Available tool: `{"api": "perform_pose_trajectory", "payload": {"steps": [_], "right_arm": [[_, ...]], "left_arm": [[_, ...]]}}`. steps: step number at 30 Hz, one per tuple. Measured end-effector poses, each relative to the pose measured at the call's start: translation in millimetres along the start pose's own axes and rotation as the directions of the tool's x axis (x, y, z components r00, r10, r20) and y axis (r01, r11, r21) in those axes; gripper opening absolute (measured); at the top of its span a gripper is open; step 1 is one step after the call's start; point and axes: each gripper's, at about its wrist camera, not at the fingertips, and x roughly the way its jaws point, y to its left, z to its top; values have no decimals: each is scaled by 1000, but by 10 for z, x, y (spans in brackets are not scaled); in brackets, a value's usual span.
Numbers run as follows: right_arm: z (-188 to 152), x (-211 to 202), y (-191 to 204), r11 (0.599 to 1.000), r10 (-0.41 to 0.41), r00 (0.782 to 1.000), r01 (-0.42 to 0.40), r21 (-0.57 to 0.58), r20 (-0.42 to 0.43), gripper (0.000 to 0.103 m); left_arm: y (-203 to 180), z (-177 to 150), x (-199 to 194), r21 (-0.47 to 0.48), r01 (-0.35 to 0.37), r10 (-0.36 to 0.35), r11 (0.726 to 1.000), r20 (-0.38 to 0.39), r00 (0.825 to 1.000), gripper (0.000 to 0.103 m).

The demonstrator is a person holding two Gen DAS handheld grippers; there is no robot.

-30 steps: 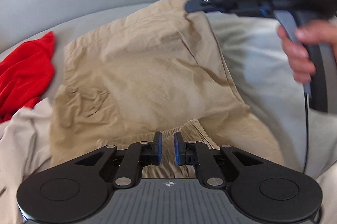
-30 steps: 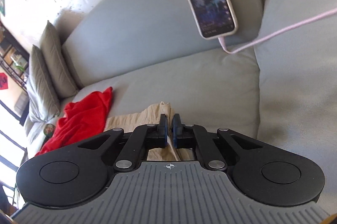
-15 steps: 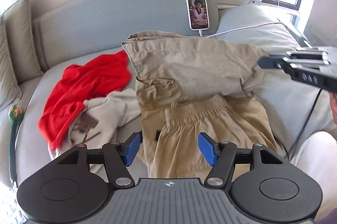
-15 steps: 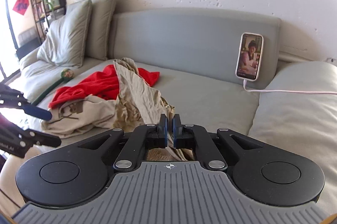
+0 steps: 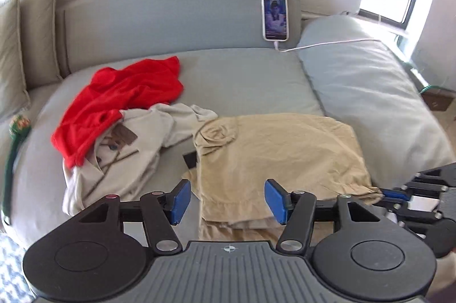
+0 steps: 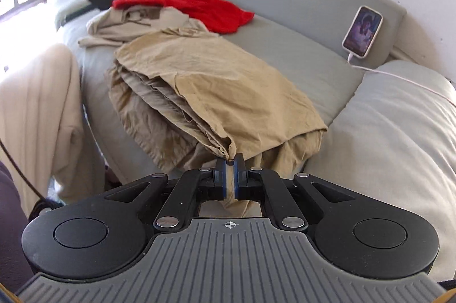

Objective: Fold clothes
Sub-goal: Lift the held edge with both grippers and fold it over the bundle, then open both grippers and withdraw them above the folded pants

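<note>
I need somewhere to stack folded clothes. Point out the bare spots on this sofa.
Bare: seat cushion between red garment, phone and tan shorts; also the pillow on the right. Crowded: the left side, with the red and beige garment heap.

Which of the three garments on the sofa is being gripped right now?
The tan shorts: the right gripper pinches their corner. The red garment and beige shirt lie untouched.

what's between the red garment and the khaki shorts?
A crumpled beige shirt lies between the red garment and the khaki shorts, touching both. Left wrist view shows it best.
</note>
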Motion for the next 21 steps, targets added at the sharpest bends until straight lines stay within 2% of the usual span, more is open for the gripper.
{"api": "perform_pose_trajectory", "payload": {"steps": [2,6,12,16,20,21], "right_arm": [[9,62,53,1000,-11,1000,11,-27,-17,4],[30,86,135,998,-25,999,23,-57,-30,4],[17,0,97,1000,3,995,-4,-8,-98,4],[5,-216,44,996,18,996,-11,92,-85,8],[116,-416,-115,965,42,999,-33,260,-32,10],[155,-441,-162,950,48,999,-37,311,-26,16]], "left_arm": [[-114,1,31,34,-30,29,999,8,1000,55],[-249,-5,36,60,-37,35,998,25,999,57],[-307,-42,61,64,-36,34,997,32,999,57],[-324,-97,71,73,-44,40,996,46,998,57],[-313,-193,68,73,-39,35,997,59,998,59],[-288,-237,71,68,-19,15,998,54,998,59]]}}
